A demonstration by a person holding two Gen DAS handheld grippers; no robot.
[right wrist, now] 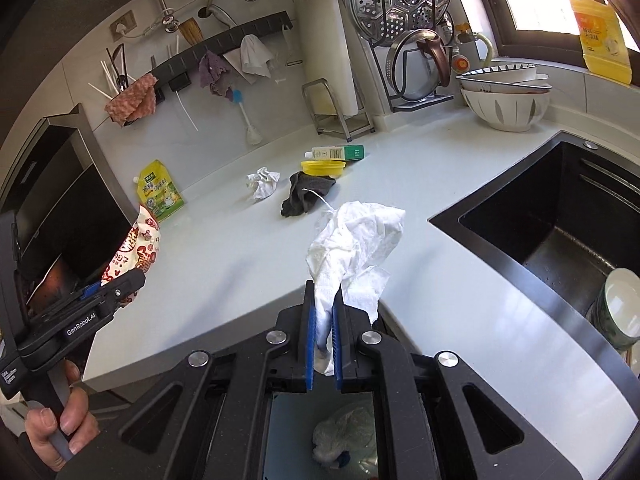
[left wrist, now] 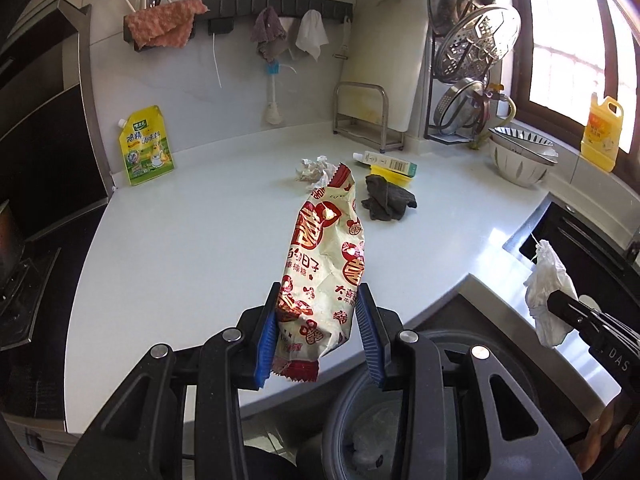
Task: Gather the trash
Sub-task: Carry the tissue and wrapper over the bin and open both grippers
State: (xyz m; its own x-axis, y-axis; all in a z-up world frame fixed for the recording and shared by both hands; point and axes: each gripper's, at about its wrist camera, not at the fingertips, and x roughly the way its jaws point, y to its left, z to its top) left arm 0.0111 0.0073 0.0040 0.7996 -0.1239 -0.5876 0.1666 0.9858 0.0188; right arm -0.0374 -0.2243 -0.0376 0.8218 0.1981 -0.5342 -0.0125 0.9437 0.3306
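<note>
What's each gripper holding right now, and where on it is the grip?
The left gripper pinches the red-and-cream snack wrapper near its lower end. The right gripper clamps the crumpled white paper towel by its bottom, twisted part.

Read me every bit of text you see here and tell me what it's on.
"GenRobot.AI": side of the left gripper.
"DAS": body of the right gripper.
"日子": candy wrapper; its other print is too warped.
Yellow seasoning pouch, green-and-white box, yellow detergent bottle: print too small.
</note>
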